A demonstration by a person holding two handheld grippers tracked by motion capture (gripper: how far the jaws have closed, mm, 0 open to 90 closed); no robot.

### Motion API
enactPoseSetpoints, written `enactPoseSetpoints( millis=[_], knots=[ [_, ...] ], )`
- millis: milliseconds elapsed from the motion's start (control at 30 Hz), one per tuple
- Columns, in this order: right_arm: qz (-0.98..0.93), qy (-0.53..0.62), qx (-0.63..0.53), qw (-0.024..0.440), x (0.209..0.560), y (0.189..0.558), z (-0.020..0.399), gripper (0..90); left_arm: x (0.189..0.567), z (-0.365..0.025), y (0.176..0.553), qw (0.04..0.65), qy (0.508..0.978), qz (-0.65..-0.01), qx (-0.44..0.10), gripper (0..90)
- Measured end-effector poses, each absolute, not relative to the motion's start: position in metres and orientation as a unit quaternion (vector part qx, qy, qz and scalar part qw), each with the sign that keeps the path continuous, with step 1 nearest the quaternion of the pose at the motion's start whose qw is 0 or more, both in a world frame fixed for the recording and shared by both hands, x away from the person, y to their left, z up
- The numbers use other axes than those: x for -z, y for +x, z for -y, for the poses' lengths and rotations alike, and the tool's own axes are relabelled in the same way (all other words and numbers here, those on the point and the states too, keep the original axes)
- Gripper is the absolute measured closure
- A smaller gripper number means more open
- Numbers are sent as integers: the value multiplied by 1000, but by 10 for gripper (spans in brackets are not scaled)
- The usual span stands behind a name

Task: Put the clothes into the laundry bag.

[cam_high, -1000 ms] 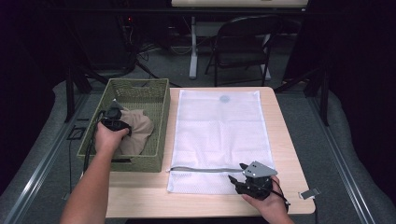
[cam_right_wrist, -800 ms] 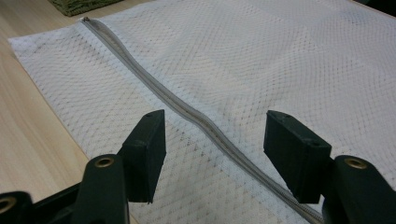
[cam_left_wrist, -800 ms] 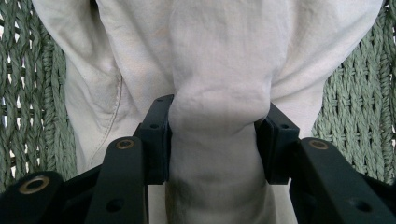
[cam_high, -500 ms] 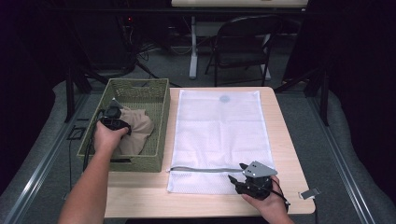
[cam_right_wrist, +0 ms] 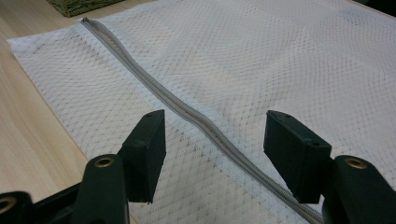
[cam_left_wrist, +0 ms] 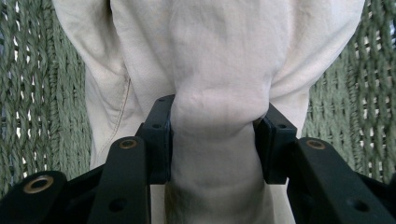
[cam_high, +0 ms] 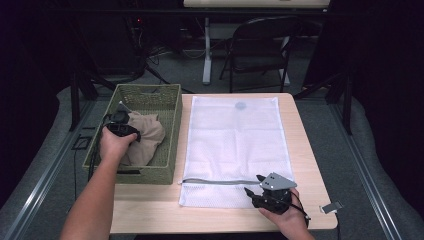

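Observation:
A beige garment (cam_high: pixel 148 136) lies bunched in the green woven basket (cam_high: pixel 174 125) at the table's left. My left gripper (cam_high: pixel 123 131) reaches into the basket; in the left gripper view its pads pinch a fold of the beige garment (cam_left_wrist: pixel 219 56), so the left gripper (cam_left_wrist: pixel 215 140) is shut on it. A white mesh bag (cam_high: pixel 235 135) lies flat on the table with its grey zipper (cam_right_wrist: pixel 140 74) near the front edge. My right gripper (cam_high: pixel 253 184) rests at the bag's front right, and the right gripper (cam_right_wrist: pixel 215 140) stands open with its jaws either side of the zipper.
The wooden table (cam_high: pixel 150 210) has bare strips at the front and right. A small metal clip (cam_high: pixel 331 207) lies at the front right corner. A folding chair (cam_high: pixel 260 50) and stand legs are behind the table.

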State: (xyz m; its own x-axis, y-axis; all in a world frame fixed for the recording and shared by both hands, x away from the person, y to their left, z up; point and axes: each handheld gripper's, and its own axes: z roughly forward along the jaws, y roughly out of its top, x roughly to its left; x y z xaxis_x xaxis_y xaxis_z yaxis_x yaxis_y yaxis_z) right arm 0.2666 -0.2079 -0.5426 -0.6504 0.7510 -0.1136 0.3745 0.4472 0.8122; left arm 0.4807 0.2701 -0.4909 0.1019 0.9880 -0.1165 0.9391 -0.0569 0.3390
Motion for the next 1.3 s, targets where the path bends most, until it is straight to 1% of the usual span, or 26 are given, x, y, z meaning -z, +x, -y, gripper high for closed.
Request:
enactPoseSetpoints(
  millis=[567,733,1300],
  knots=[
    [-817,339,-399,240,543,266,207,388,481,-275,478,184,717,-668,-74,557],
    [-817,337,-399,242,543,266,207,391,478,-275,477,180,719,-666,-78,557],
    [-812,335,-416,235,540,265,208,416,447,-265,473,187,734,-645,-100,558]
  ],
)
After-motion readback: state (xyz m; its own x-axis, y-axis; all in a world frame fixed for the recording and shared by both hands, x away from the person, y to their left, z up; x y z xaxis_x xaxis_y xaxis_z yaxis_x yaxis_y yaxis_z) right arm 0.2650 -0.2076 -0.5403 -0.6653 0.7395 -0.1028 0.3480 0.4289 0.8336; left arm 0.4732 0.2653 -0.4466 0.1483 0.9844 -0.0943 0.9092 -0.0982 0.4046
